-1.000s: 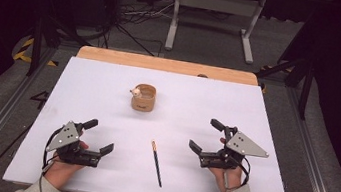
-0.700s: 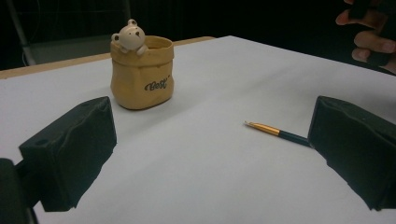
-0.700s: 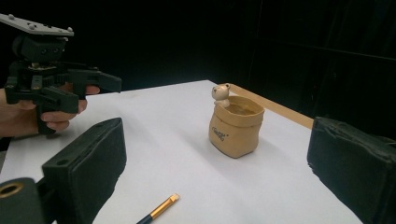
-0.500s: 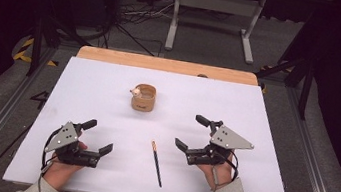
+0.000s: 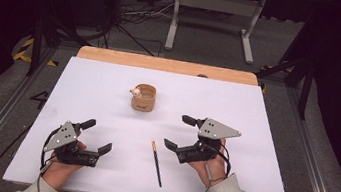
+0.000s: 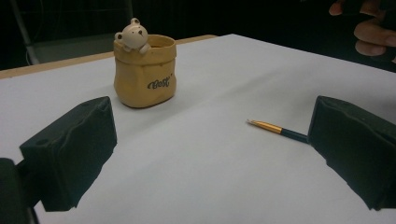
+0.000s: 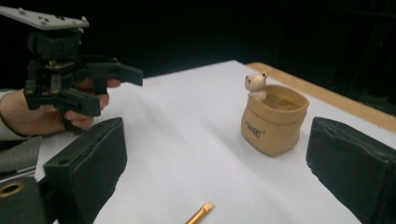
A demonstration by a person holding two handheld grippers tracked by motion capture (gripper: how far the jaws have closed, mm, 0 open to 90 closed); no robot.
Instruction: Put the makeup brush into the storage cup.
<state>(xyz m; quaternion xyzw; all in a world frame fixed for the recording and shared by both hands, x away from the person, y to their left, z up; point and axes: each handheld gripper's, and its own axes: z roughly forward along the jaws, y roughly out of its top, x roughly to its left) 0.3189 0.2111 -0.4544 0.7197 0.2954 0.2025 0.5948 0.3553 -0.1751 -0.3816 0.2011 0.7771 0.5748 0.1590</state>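
Seen from above on a white table [image 5: 273, 141]: a paintbrush [image 5: 157, 156] lying flat between the left gripper [image 5: 97, 138] and right gripper [image 5: 178, 131], both spread wide and empty. Ahead of the left gripper: the brush tip, beyond it a yellow pot [image 6: 144, 70]. Ahead of the right gripper: same pot, brush end below.

grey sleeves; each black gripper [image 5: 94, 136] [image 5: 184, 133] with grey three-cornered plate and trailing cable

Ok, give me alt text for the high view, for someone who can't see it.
A thin paintbrush lies on a white table between two hand-held grippers, left gripper and right gripper, both open and holding nothing. A tan bear pot stands farther back.
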